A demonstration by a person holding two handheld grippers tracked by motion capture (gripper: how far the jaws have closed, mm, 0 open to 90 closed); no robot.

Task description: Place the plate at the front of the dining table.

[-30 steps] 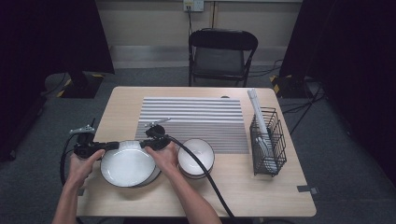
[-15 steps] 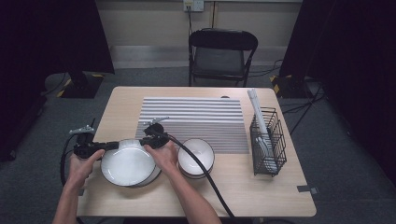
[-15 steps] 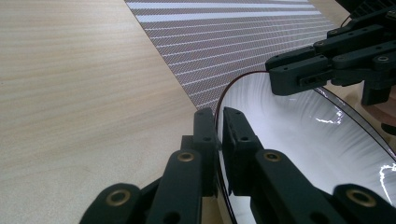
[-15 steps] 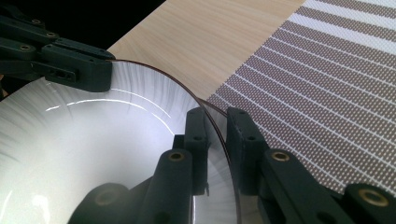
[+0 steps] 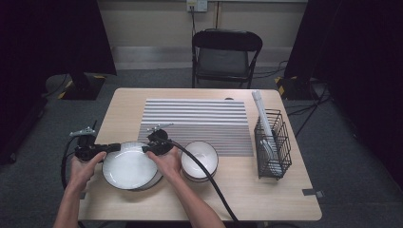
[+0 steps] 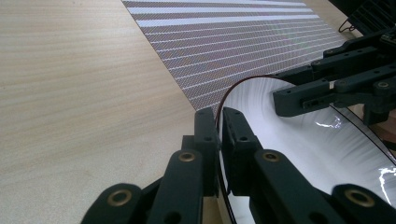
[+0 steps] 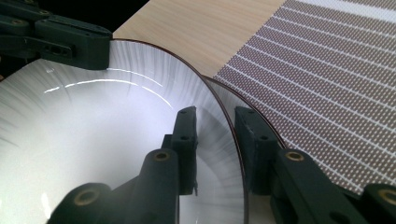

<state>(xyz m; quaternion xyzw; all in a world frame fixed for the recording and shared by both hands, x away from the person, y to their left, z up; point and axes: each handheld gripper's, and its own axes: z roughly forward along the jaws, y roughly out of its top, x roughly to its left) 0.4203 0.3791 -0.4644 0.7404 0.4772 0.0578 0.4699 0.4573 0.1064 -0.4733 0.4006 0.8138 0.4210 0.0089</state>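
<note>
Gripping opposite rims of a glossy white ribbed bowl (image 5: 129,166), the left hand-held gripper (image 6: 218,140) is clamped tight; the right hand-held gripper (image 7: 215,140) straddles the rim, jaws apart, above the wood-grain tabletop (image 5: 266,190).

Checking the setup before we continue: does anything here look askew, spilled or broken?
Nothing stands out. The large bowl is held at opposite rims by the left hand-held gripper and right hand-held gripper. The small bowl, striped mat and rack look upright and tidy.
</note>
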